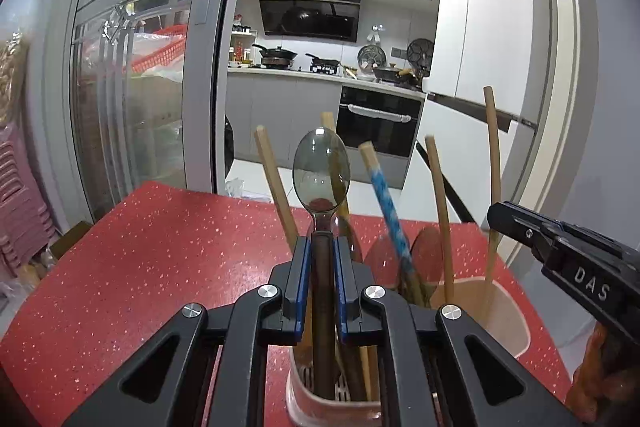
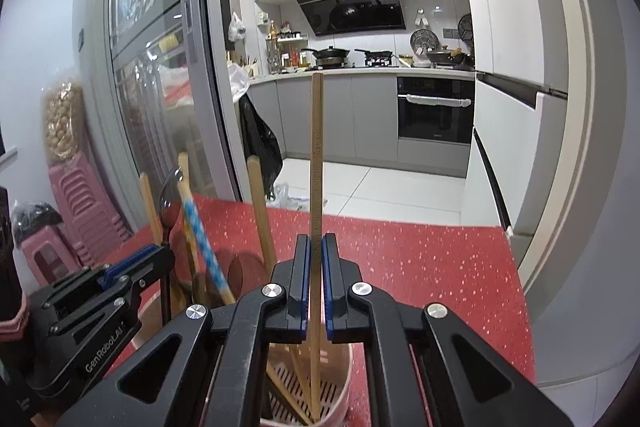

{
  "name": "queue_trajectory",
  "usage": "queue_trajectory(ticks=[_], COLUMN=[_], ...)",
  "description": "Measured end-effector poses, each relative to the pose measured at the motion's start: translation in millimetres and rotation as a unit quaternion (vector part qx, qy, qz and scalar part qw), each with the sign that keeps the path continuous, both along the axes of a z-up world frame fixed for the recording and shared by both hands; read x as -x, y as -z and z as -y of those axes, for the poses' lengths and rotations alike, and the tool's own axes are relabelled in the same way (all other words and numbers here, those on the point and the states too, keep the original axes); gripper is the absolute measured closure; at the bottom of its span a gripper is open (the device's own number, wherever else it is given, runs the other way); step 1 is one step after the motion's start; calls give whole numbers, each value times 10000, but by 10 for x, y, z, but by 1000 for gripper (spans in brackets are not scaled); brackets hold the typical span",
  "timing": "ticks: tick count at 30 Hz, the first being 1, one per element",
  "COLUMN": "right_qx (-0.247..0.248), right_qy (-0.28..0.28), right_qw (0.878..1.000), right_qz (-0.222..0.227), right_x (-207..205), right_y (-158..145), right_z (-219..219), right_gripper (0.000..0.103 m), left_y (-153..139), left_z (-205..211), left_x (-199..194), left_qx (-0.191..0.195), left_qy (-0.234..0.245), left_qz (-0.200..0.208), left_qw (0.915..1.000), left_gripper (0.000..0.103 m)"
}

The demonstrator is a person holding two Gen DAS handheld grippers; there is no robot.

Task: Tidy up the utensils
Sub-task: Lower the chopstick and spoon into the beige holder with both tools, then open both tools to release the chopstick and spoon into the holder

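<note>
Our left gripper pinches the dark handle of a spoon between its blue pads; the smoky translucent bowl stands upright just beyond the fingertips, and the handle runs down into the near compartment of the pink utensil holder directly below the jaws. Our right gripper is pressed together on a single bamboo chopstick, held upright, its lower end reaching the slotted floor of the holder's compartment beneath us. Around these, further out in the holder, we see more wooden chopsticks and a blue-and-white patterned one leaning right. The holder stands on the red speckled table, with the kitchen far behind.
</note>
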State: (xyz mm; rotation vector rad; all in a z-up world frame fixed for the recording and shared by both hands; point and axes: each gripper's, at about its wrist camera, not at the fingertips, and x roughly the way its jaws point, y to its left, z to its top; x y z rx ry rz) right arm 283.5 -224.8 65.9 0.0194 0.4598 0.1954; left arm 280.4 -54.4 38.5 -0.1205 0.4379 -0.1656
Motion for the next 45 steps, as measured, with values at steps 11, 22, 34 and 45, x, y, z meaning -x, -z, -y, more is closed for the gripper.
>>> queue_trajectory(ticks=[11, 22, 34, 45], right_qx=[43, -134, -489, -556], right_qy=[-130, -222, -216, -57], right_qw=[9989, 9971, 9961, 9946], right_qz=[-441, -722, -707, -871], right_x=[8, -11, 227, 718], right_y=[183, 169, -29, -28], right_z=[-42, -19, 69, 109], right_gripper=[97, 80, 60, 45], left_y=[71, 2, -133, -60], left_z=[37, 27, -14, -234], left_x=[28, 76, 219, 586], left_qx=[-308, -358, -357, -248], left_qy=[9, -30, -117, -117], left_qz=[-261, -469, -647, -906], left_qw=[9992, 9983, 9972, 9955], left_gripper=[66, 66, 66, 66])
